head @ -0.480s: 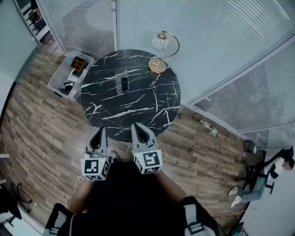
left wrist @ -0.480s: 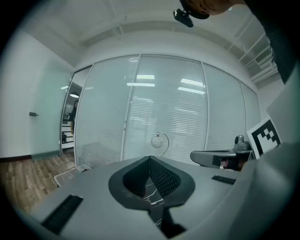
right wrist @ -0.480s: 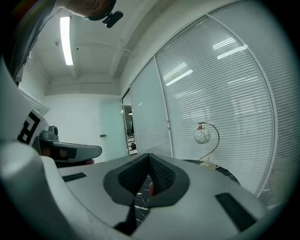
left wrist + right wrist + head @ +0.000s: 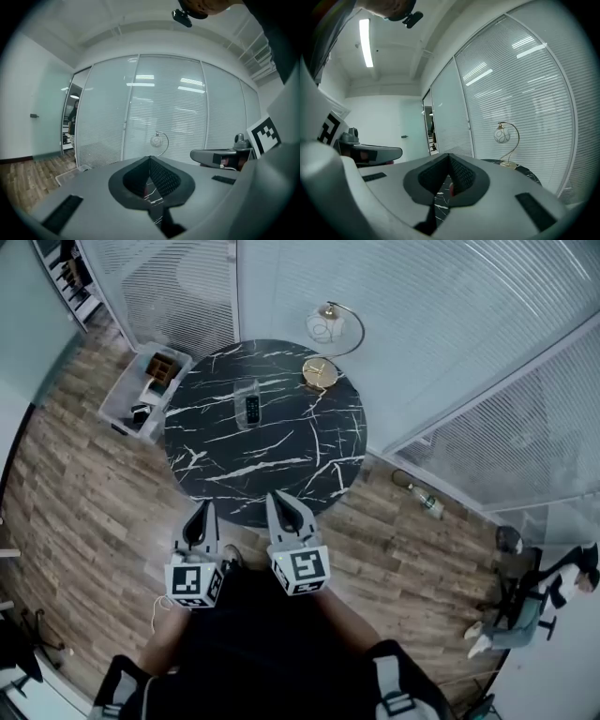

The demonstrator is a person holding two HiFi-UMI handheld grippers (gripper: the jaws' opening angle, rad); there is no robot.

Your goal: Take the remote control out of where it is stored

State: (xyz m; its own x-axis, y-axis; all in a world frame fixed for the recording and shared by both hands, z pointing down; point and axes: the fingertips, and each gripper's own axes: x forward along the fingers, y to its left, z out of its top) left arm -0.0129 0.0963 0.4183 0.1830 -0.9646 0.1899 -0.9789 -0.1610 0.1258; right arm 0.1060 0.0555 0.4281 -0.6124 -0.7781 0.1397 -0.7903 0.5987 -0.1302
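The dark remote control (image 4: 252, 410) stands in a clear holder (image 4: 246, 388) near the far middle of a round black marble table (image 4: 281, 457). Both grippers hang side by side over the table's near edge, well short of the remote. My left gripper (image 4: 200, 513) is shut with nothing in it. My right gripper (image 4: 281, 502) is shut and empty too. In the left gripper view, the left gripper (image 4: 150, 160) shows its jaws meeting over the marble. The right gripper (image 4: 449, 157) looks the same in the right gripper view. Neither gripper view shows the remote.
A gold arc lamp (image 4: 322, 369) with a globe shade stands at the table's far right edge. A clear bin (image 4: 141, 395) of small items sits on the wood floor at the left. Glass walls with blinds (image 4: 422, 324) close the back. A bottle (image 4: 427, 502) lies on the floor at the right.
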